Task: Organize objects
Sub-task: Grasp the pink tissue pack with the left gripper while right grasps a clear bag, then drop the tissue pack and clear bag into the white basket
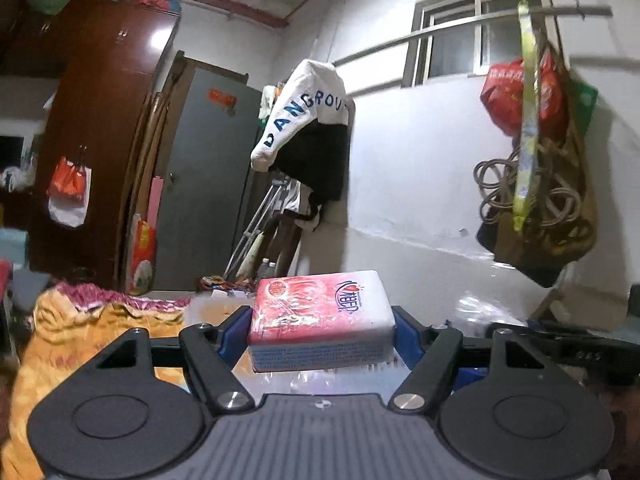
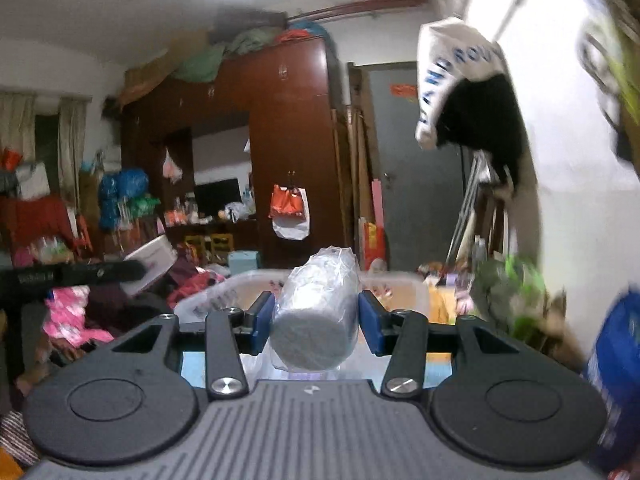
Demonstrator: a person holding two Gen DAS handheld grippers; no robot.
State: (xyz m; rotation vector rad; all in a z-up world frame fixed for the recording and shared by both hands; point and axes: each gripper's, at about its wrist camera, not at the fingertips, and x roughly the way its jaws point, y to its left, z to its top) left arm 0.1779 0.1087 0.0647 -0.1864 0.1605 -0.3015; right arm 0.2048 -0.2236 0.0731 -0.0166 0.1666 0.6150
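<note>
My left gripper [image 1: 322, 330] is shut on a red-and-white pack of tissues [image 1: 320, 312], held level between the blue pads in the air. My right gripper [image 2: 316, 320] is shut on a roll of tissue wrapped in clear plastic [image 2: 314, 320], its round end facing the camera. Behind the roll stands a translucent white plastic bin [image 2: 404, 280]. The left gripper with its tissue pack shows at the left of the right wrist view [image 2: 76, 274]. The other gripper's black bar shows at the right of the left wrist view [image 1: 560, 344].
An orange quilt [image 1: 80, 344] lies at lower left. A dark wooden wardrobe [image 1: 92, 128], a grey door [image 1: 208, 184] and a hung white jacket [image 1: 304, 116] stand behind. Bags hang on the white wall [image 1: 540, 152]. A blue bag [image 2: 616, 380] and green clutter [image 2: 512, 296] sit at right.
</note>
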